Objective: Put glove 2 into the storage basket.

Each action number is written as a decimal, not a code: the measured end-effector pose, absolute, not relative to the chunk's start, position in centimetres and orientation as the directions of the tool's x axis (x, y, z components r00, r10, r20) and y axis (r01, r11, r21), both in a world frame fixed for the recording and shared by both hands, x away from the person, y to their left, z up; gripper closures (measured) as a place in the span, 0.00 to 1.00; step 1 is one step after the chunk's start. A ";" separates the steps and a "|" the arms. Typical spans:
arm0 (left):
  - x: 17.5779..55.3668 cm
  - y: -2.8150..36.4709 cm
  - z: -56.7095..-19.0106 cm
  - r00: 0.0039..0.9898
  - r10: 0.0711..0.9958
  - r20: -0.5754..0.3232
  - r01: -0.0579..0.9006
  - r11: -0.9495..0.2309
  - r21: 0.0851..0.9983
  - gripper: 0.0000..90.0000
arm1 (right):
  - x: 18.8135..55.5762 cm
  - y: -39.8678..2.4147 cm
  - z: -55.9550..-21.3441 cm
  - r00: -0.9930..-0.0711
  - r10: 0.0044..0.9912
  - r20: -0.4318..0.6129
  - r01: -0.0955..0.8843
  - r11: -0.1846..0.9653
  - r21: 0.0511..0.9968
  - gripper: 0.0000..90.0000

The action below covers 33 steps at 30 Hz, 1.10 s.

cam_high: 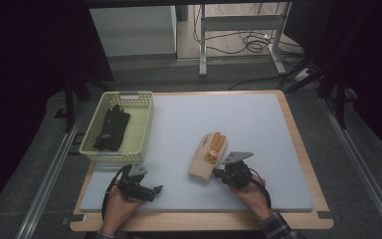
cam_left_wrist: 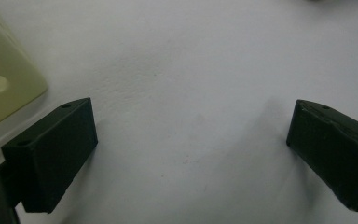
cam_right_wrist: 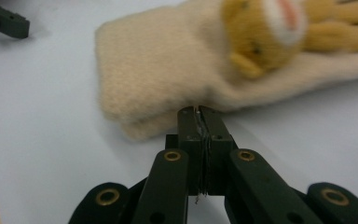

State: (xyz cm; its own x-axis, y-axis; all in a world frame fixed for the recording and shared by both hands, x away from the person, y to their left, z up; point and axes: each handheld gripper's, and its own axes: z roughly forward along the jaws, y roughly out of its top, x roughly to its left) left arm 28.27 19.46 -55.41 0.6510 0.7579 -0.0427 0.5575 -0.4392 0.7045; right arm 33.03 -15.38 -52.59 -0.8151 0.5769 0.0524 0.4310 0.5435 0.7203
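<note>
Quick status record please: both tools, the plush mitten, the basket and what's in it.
left tool: open, over bare mat near the basket's front corner, holding nothing
right tool: jaws together, tips at the mitten's edge; cannot tell whether fabric is pinched
mitten: cream, orange plush fingers on top, lying flat on the mat
basket: pale yellow, at the table's left back
basket contents: black glove
mat: light grey, on wooden board

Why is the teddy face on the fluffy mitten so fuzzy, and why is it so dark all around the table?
Right gripper view: the bear face on the cream mitten is out of focus, while the shut jaws are sharp. High view: light falls on the white mat, and the room's edges sink into black. Left gripper view: soft shadows lie beside the open jaws.
</note>
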 end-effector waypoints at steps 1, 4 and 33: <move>28.3 19.5 -55.4 0.651 0.758 -0.043 0.557 -0.439 0.705 0.02 | 33.0 -15.1 -52.7 -0.816 0.576 0.049 0.429 0.548 0.718 0.97; 28.3 19.5 -55.4 0.651 0.758 -0.043 0.558 -0.439 0.705 0.02 | 32.9 -14.3 -53.0 -0.821 0.569 0.031 0.414 0.558 0.719 0.97; 28.3 19.4 -55.4 0.651 0.758 -0.042 0.558 -0.440 0.704 0.02 | 33.3 -11.7 -52.9 -0.838 0.545 0.004 0.372 0.567 0.735 0.84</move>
